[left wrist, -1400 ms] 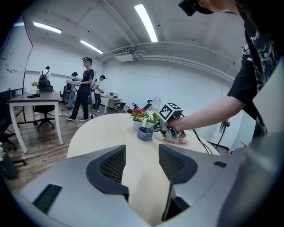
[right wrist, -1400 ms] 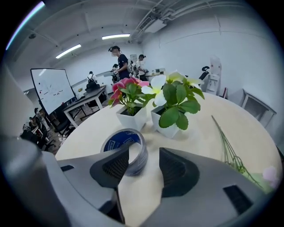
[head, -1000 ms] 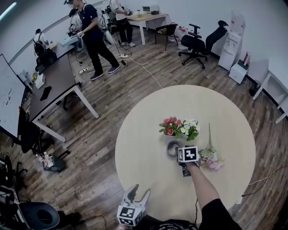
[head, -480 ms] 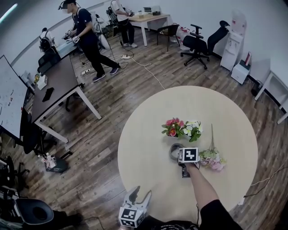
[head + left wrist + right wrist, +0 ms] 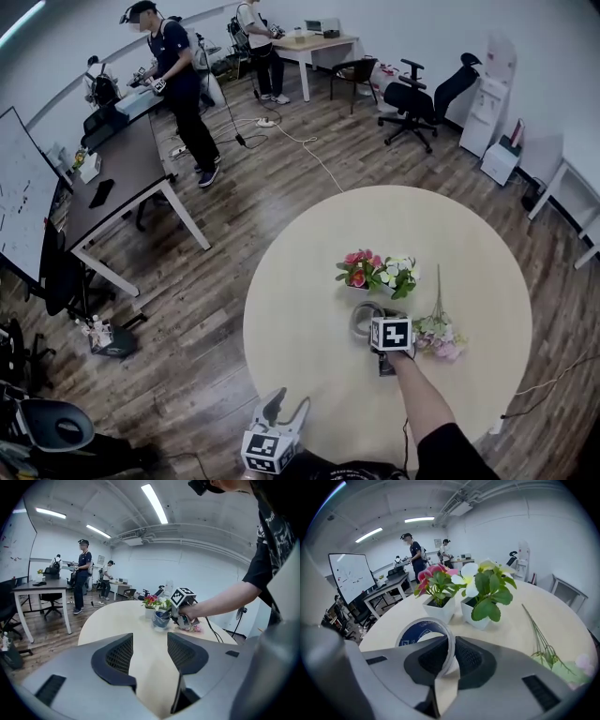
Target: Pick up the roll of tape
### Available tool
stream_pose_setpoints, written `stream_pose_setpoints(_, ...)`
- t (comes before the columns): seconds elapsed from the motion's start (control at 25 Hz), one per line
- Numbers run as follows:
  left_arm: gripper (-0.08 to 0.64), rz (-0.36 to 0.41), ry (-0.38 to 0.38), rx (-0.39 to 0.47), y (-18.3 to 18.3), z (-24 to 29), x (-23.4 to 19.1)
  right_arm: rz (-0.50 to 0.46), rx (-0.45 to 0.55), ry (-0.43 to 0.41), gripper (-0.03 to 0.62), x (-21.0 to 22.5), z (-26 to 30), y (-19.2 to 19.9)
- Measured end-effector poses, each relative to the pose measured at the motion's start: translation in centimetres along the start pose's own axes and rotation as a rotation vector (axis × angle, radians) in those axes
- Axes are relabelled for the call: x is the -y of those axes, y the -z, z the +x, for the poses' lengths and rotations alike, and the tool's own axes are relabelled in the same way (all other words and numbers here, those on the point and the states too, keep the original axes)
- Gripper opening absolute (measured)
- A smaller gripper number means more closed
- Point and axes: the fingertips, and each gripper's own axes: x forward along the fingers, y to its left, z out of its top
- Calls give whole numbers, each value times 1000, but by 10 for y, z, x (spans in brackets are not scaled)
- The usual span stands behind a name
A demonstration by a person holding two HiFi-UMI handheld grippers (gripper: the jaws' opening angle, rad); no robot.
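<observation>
**Tape** [image 5: 417, 631]: roll w/ blue core, tipped up so the ring's opening faces the camera in the right gripper view. It sits just in front of the pots, near the middle of the table [image 5: 300, 281].

**Grip:** the roll's near wall stands btw the jaws of the R gripper [image 5: 451, 662], one pad inside the ring and one outside, both pressing on the wall. The jaws have just been closing. They are now nearly together, w/ only the wall's thickness btw them.

**Head view:** tape [image 5: 362, 317] shows as a grey ring at the tip of the R gripper [image 5: 377, 326]. The person's forearm runs up to it from the lower edge. Whether the roll's far rim touches the table cannot be told.

**Left gripper view:** tape [image 5: 161, 618] is small and blue, in front of the flowers, w/ the R gripper [image 5: 177, 616] on it.

**Pots** [image 5: 454, 609]: two white pots side by side just behind the tape. One has pink blooms, the other white blooms w/ green leaves.

**Stems** [image 5: 541, 639]: loose cut flowers lie flat on the table on the R side. Their heads are just beside the R hand [image 5: 401, 352].

**L gripper** [image 5: 150, 651]: jaws wide apart, nothing btw them, only the far tabletop seen through the gap. In the head view the L gripper [image 5: 286, 409] is held off the table's near edge, well apart from the tape.

**Surround:** wood floor [image 5: 216, 281]; dark desk [image 5: 117, 173] and whiteboard [image 5: 19, 202] at L; office chairs [image 5: 422, 94] at the back. Persons [image 5: 178, 75] stand by the far desks.
</observation>
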Motion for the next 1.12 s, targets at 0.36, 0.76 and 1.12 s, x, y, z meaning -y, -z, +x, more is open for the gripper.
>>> stream_pose_setpoints(0.36,245,16,43,38,-4,-3,22,-59,157,-78,57,-17,-55,-21)
stream_pose_setpoints(0.76,245,26,73,73,-4,-19,47,-192,283,-52,57,-27,-133,-13)
stream_pose_setpoints(1.12,245,24,87,121,-7,-31,69,-104,378,-30,57,-19,-202,12)
